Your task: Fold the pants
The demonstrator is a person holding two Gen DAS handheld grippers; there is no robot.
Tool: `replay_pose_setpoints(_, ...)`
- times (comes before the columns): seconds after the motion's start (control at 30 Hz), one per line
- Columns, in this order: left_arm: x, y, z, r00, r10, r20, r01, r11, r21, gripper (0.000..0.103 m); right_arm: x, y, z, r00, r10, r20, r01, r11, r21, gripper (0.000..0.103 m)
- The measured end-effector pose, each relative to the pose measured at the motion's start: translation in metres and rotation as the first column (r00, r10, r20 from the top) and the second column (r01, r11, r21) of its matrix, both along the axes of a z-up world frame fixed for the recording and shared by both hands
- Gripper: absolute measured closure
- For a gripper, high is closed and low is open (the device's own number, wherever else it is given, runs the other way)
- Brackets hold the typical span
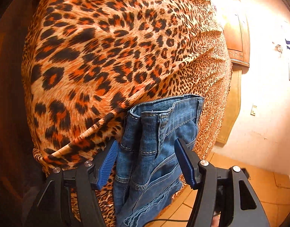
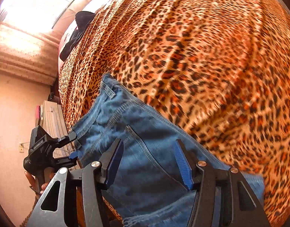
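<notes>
Blue denim pants point(image 1: 152, 147) lie bunched at the near edge of a bed covered by a leopard-print spread point(image 1: 107, 53), waistband toward the far side. My left gripper point(image 1: 146, 151) is open, its blue pads either side of the waistband area, not closed on it. In the right wrist view the pants point(image 2: 141, 143) lie across the spread point(image 2: 201, 56). My right gripper point(image 2: 148, 155) is open over the denim. The left gripper point(image 2: 73, 145) also shows at the left of that view, open at the pants' edge, held by a hand.
Tiled floor point(image 1: 254, 185) lies below the bed's corner, with a wooden door point(image 1: 237, 34) and a pale wall beyond. A dark garment point(image 2: 76, 32) lies at the far end of the bed. A curtained bright window point(image 2: 31, 19) and stacked boards point(image 2: 52, 119) stand by the wall.
</notes>
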State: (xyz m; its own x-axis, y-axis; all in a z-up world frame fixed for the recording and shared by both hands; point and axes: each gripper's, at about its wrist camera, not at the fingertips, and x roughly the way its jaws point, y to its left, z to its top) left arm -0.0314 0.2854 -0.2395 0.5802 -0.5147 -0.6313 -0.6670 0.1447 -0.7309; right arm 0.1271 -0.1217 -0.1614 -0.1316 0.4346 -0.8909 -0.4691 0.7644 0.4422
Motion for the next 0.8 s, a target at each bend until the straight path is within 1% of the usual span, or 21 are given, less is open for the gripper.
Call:
replay_pose_setpoints(0.07,0.004,0.000,0.000,1.000,-0.001,0.018,0.001,1.000,-0.006,0.033,0.013,0.036,-0.008,0.998,0.068,0.008,-0.068,0.998,-0.015,0.046)
replay_pose_setpoints(0.2,0.012,0.004,-0.011,0.999,0.010,0.034,-0.009,0.999,-0.043,0.031,0.029,0.100,-0.024,0.981,0.191,0.025,-0.189,0.980,-0.059,0.045)
replay_pose_setpoints(0.23,0.010,-0.002,-0.015,0.999,0.021,0.038,-0.019,0.998,-0.060,0.030,0.031,0.112,-0.028,0.976,0.219,0.023,-0.217,0.974,-0.068,0.044)
replay_pose_setpoints(0.3,0.010,0.002,-0.023,0.998,0.046,0.047,-0.041,0.994,-0.104,0.030,0.033,0.136,-0.037,0.960,0.278,0.015,-0.276,0.957,-0.095,0.044)
replay_pose_setpoints(0.37,0.012,0.003,-0.028,0.997,0.061,0.052,-0.054,0.990,-0.130,0.030,0.030,0.153,-0.044,0.942,0.335,-0.006,-0.333,0.936,-0.116,0.043)
replay_pose_setpoints(0.4,0.014,0.002,-0.029,0.996,0.061,0.057,-0.053,0.990,-0.133,0.030,0.029,0.159,-0.047,0.934,0.358,-0.017,-0.357,0.925,-0.128,0.042)
replay_pose_setpoints(0.43,0.016,0.000,-0.028,0.997,0.052,0.062,-0.044,0.992,-0.120,0.031,0.027,0.164,-0.049,0.926,0.377,-0.020,-0.376,0.915,-0.143,0.041)
replay_pose_setpoints(0.47,0.018,-0.001,-0.027,0.997,0.038,0.067,-0.032,0.995,-0.096,0.038,0.026,0.167,-0.049,0.915,0.403,-0.006,-0.399,0.905,-0.150,0.043)
replay_pose_setpoints(0.5,0.020,-0.003,-0.026,0.998,0.023,0.066,-0.018,0.997,-0.072,0.058,0.023,0.170,-0.046,0.903,0.430,0.013,-0.423,0.893,-0.154,0.050)
replay_pose_setpoints(0.53,0.022,-0.005,-0.027,0.999,0.001,0.045,0.001,0.999,-0.043,0.069,0.020,0.171,-0.043,0.895,0.446,0.029,-0.436,0.885,-0.160,0.071)
replay_pose_setpoints(0.57,0.021,-0.007,-0.029,1.000,-0.010,0.026,0.011,1.000,-0.014,0.079,0.019,0.171,-0.042,0.893,0.449,0.037,-0.436,0.883,-0.176,0.078)
replay_pose_setpoints(0.6,0.019,-0.007,-0.029,0.999,-0.005,0.031,0.005,1.000,-0.003,0.082,0.017,0.170,-0.040,0.893,0.448,0.037,-0.436,0.884,-0.171,0.079)
replay_pose_setpoints(0.67,0.012,-0.007,-0.021,0.999,-0.001,0.037,0.000,1.000,0.027,0.085,0.011,0.165,-0.030,0.888,0.454,0.077,-0.439,0.885,-0.153,0.083)
replay_pose_setpoints(0.73,0.012,-0.012,-0.003,0.998,-0.034,0.048,0.029,0.994,0.104,0.086,0.003,0.156,-0.016,0.891,0.441,0.105,-0.430,0.895,-0.117,0.085)
replay_pose_setpoints(0.8,0.013,-0.021,0.019,0.995,-0.087,0.056,0.075,0.977,0.199,0.086,-0.005,0.144,0.000,0.900,0.415,0.133,-0.410,0.910,-0.063,0.085)
